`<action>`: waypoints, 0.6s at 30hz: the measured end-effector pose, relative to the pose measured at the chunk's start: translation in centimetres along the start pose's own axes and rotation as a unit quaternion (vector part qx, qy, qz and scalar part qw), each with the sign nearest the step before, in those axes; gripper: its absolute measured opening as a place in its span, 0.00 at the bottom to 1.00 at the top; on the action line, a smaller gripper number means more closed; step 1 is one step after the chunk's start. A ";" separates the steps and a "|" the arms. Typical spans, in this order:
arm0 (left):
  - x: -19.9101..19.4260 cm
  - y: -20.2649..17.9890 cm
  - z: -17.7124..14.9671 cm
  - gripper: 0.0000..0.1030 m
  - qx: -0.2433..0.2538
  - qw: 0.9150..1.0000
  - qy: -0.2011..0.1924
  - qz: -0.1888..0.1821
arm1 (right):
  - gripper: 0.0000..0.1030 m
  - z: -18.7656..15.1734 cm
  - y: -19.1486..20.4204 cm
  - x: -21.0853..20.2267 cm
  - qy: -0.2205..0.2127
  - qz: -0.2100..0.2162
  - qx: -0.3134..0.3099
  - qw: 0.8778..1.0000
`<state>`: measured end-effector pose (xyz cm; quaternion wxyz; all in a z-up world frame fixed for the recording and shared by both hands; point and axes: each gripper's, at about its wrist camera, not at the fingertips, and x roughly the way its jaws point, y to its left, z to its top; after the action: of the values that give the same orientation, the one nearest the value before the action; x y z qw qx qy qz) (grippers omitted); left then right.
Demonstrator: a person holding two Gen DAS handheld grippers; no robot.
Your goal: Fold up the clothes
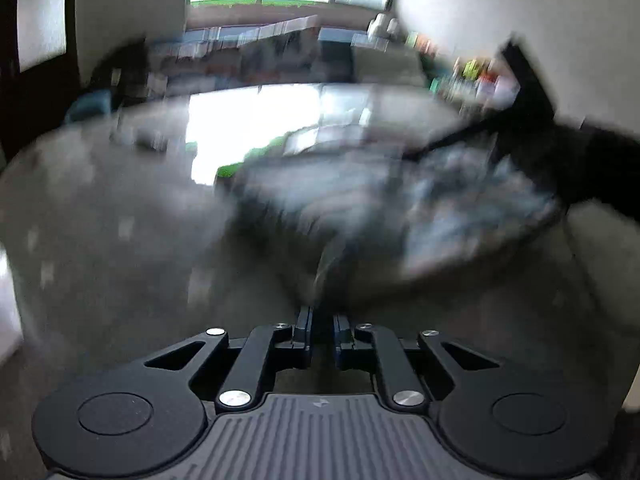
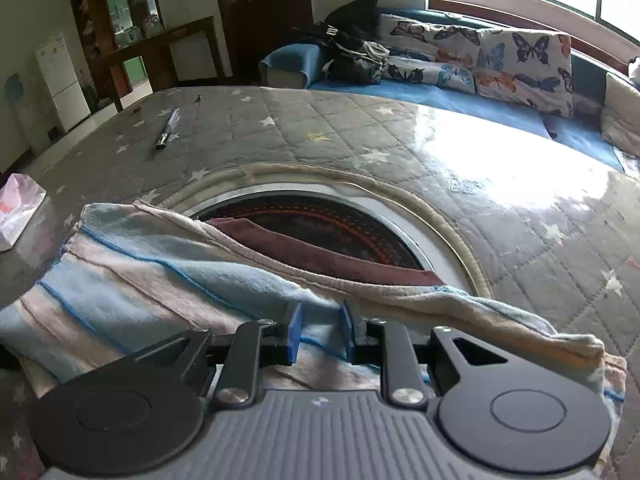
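Observation:
In the right wrist view a striped garment (image 2: 152, 280) in light blue and beige, with a dark red inside, lies on the grey star-patterned quilt (image 2: 320, 128). My right gripper (image 2: 320, 332) has its blue fingers a little apart with a fold of the garment's edge between them. The left wrist view is heavily motion-blurred. My left gripper (image 1: 322, 324) has its jaws close together on a dark, blurred bunch of cloth (image 1: 360, 216) that stretches away across the quilt (image 1: 120, 260).
A pen (image 2: 167, 128) lies on the quilt at the far left. A round dark heater opening (image 2: 360, 232) sits in the table under the garment. A pink tissue pack (image 2: 16, 208) is at the left edge. A sofa with butterfly cushions (image 2: 500, 60) stands behind.

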<state>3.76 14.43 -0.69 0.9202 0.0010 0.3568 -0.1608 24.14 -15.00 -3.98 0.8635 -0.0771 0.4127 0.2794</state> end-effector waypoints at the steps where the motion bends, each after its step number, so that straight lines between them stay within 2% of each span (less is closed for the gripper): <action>1: -0.2 0.4 0.2 0.13 -0.010 1.000 -0.002 0.003 | 0.21 -0.1 0.0 -0.2 -0.001 0.001 0.000 1.000; 5: -1.2 1.8 0.9 0.15 -0.048 0.999 -0.011 0.014 | 0.21 -0.5 0.1 -1.3 -0.006 0.005 0.001 1.000; 7: -1.6 2.6 1.3 0.24 -0.067 0.997 -0.015 0.020 | 0.21 -0.7 0.2 -1.9 -0.009 0.007 0.001 1.000; 9: 0.0 3.3 2.6 0.44 -0.084 0.996 -0.012 0.028 | 0.22 -0.9 0.3 -2.4 -0.011 0.009 0.002 1.000; 15: 4.6 5.4 6.7 0.45 -0.135 0.990 -0.003 0.050 | 0.26 -2.2 0.3 -5.2 -0.031 0.008 0.000 0.999; 18: 6.7 6.1 7.4 0.45 -0.142 0.987 0.015 0.067 | 0.26 -3.4 0.0 -7.0 -0.041 -0.001 0.002 0.999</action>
<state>15.06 17.37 -0.30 0.9144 -0.1033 0.3886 -0.0460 18.28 -19.15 -0.91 0.8802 -0.0642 0.3772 0.2807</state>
